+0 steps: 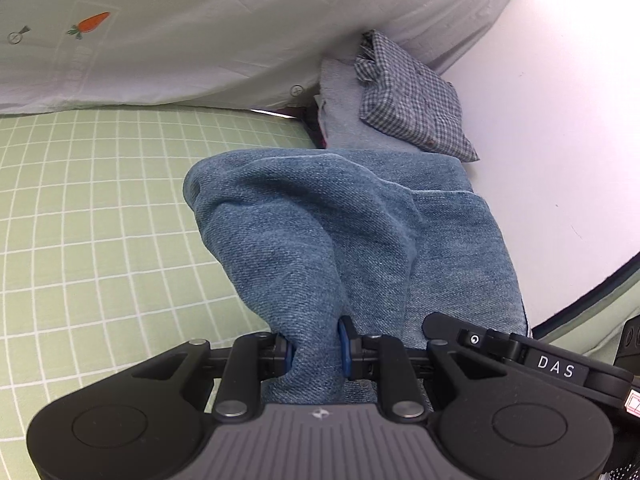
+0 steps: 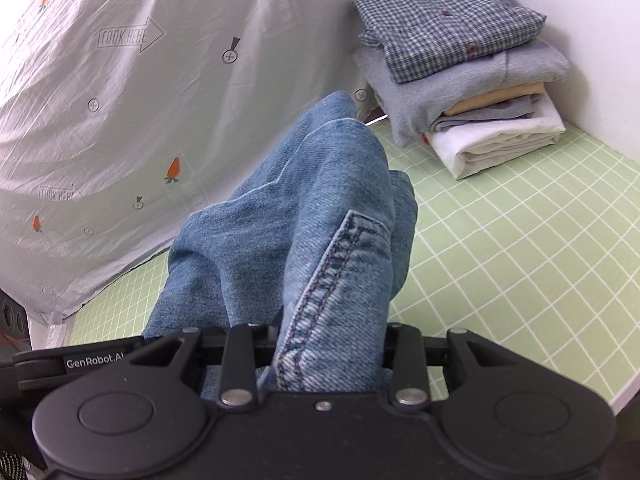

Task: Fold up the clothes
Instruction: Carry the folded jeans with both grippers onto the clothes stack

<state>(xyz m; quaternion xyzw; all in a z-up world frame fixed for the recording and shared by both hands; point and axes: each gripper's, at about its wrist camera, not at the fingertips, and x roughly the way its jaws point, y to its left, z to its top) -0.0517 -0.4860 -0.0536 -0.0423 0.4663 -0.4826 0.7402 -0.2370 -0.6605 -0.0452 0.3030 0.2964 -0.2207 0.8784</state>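
green grid-patterned bed sheet (image 2: 520, 240) underneath everything, a pale printed curtain sheet with carrots and "look here" arrows (image 2: 140, 80) hanging along the far side, a white wall (image 1: 540, 140) closing the corner.

blue denim jeans (image 1: 320, 240) in the middle, lifted off the bed and bunched, draping forward from both grippers. left gripper (image 1: 316, 350) clenched on a thick gather of denim, blue pads pressed into the cloth on either side. right gripper (image 2: 328, 356) also with jaws closed on the jeans, a stitched seam edge running straight into the grasp; pads themselves hidden by cloth.

judged step: carrying or drawing up the jeans mid-fold, held at two points side by side. could equally be a lift for laying flat or a lift toward the pile; not settled here. next move likely calls for keeping both grips level so the heavy denim hangs even, and lowering without letting the bunched folds collapse crooked.

stack of folded clothes (image 2: 480, 100) in the corner against the wall: checked shirt (image 2: 448, 28) on top, grey knit below, then tan, grey and white layers. near the jeans' far end, so a swing forward risks knocking it; curtain sheet close on the other side.
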